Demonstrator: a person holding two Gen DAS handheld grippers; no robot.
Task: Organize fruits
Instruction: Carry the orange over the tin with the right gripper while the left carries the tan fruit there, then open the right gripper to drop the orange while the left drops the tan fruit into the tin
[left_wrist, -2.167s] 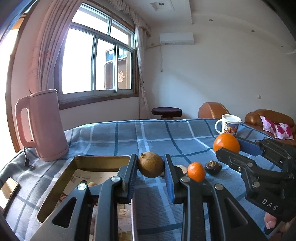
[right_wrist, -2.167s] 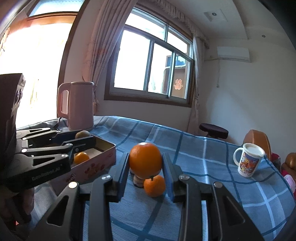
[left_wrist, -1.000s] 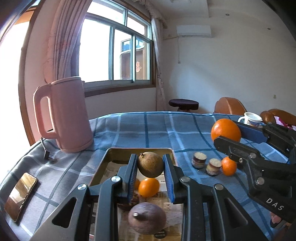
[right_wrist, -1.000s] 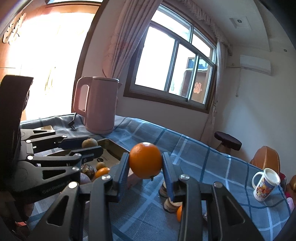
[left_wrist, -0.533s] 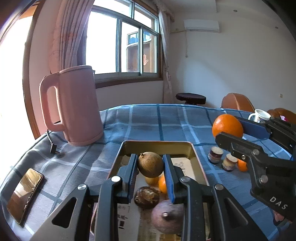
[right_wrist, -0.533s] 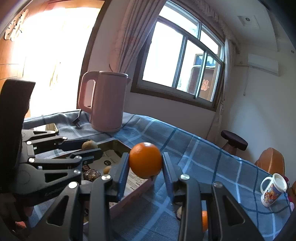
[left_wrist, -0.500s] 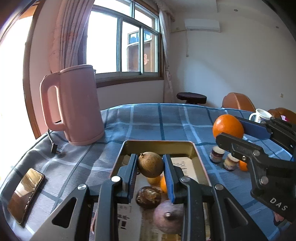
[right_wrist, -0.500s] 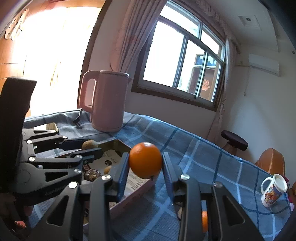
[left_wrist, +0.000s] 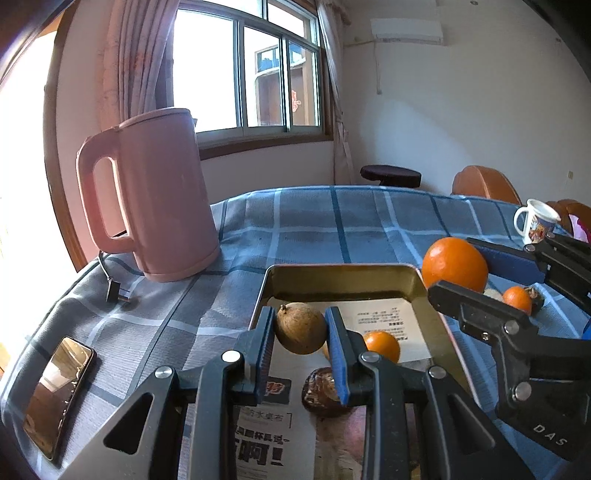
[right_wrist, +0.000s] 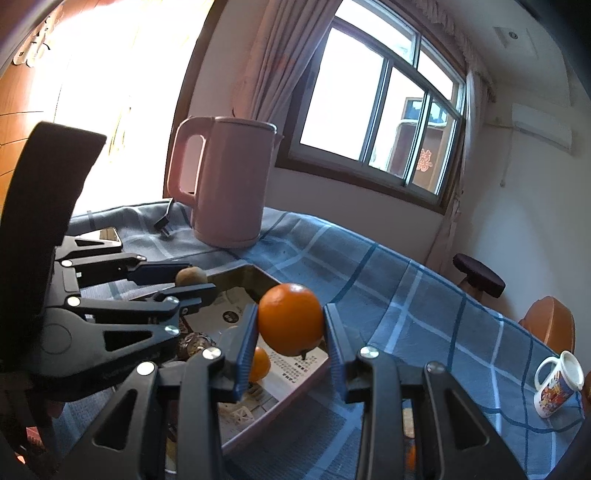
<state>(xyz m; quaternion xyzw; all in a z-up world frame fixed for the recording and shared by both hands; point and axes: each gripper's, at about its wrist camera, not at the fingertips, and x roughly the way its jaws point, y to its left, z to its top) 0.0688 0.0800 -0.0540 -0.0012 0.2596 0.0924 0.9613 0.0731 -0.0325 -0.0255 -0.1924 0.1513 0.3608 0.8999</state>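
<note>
a: what do the two grippers hold?

b: the left gripper (left_wrist: 301, 334) pinches a round brown fruit (left_wrist: 301, 328) between its blue pads, above the near part of a gold metal tray (left_wrist: 343, 275); the right gripper (right_wrist: 290, 319) pinches a large orange (right_wrist: 290, 318), hanging over the tray's far right corner.

a: what lies in the tray?

b: printed paper lines it; on the paper sit a small orange (left_wrist: 382, 345) and a dark wrinkled fruit (left_wrist: 319, 391), both just behind the left gripper's fingers.

a: and around the tray?

b: a blue plaid tablecloth (left_wrist: 332, 221); a pink kettle (left_wrist: 155, 195) to the left, a phone (left_wrist: 59, 395) at the near left edge, a mug (left_wrist: 535, 223) far right; another small orange (left_wrist: 517, 299) rests on the cloth right of the tray.
</note>
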